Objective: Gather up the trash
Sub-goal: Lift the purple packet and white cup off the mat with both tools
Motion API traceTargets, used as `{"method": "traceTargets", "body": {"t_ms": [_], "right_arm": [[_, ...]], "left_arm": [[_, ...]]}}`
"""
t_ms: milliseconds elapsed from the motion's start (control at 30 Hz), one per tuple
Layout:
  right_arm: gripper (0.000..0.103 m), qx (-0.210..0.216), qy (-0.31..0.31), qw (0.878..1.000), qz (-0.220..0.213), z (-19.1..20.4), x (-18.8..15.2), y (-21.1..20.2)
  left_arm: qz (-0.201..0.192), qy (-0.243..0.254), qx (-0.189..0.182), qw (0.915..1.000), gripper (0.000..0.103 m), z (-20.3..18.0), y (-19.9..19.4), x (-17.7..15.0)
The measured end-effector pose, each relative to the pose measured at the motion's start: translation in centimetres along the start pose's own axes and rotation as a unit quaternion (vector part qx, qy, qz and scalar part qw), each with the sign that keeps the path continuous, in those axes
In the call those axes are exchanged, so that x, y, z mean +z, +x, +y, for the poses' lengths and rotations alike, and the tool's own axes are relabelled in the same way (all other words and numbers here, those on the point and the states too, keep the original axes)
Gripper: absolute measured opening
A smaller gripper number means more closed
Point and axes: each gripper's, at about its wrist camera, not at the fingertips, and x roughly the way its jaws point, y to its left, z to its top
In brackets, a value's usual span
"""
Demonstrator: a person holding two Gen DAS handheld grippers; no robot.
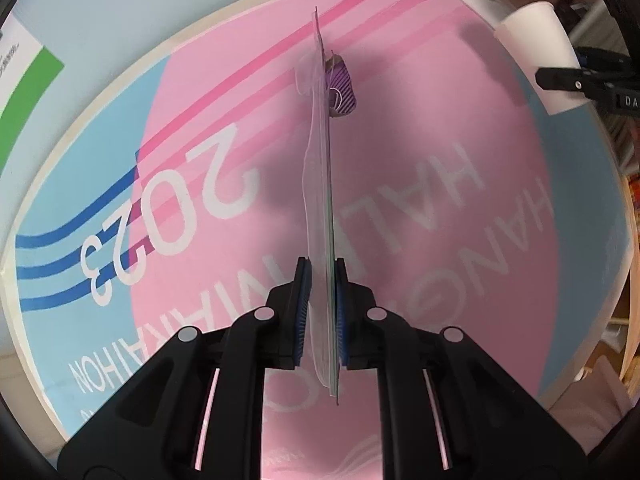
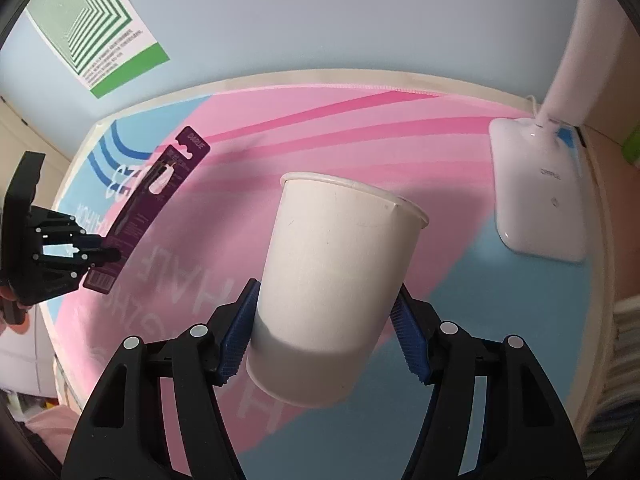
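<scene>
Pink-and-blue printed table (image 1: 400, 140) fills the left wrist view; the left gripper (image 1: 323, 308) has its jaws clamped on an empty blister pack (image 1: 322, 184), which hangs clear above it. In the right wrist view, the right gripper (image 2: 326, 328) grips a paper cup (image 2: 336, 280), tilted, also lifted, near a white lamp (image 2: 536, 188). Both pieces are picked up; next comes carrying them to a bin, unseen here.

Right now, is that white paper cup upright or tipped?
Tipped: the paper cup leans, rim up and rightward, clamped in the right hand-held gripper.
</scene>
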Motion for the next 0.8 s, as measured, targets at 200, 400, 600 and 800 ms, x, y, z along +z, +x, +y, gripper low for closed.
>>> {"method": "traceTargets", "body": {"t_ms": [200,400,600,800], "right_arm": [[0.064,-0.017,0.019,1.000,-0.013,2.0,-3.3,-2.6],[0.064,-0.050,0.063,0.996,-0.027,5.3,-9.2,-5.3],[0.064,-0.087,0.124,0.987,-0.044,9.7,-16.5,-8.2],[0.064,-0.108,0.181,0.976,-0.057,12.7,-22.7,-10.4]], "left_arm": [[-0.016,0.046,0.002,0.9988,0.011,-3.4,-1.4,-3.5],[-0.036,0.127,0.002,0.9913,0.011,-5.4,-2.5,-6.7],[-0.050,0.228,-0.007,0.9724,0.011,-9.2,-4.2,-8.9],[-0.051,0.317,-0.017,0.9469,0.011,-12.3,-6.1,-11.8]]}}
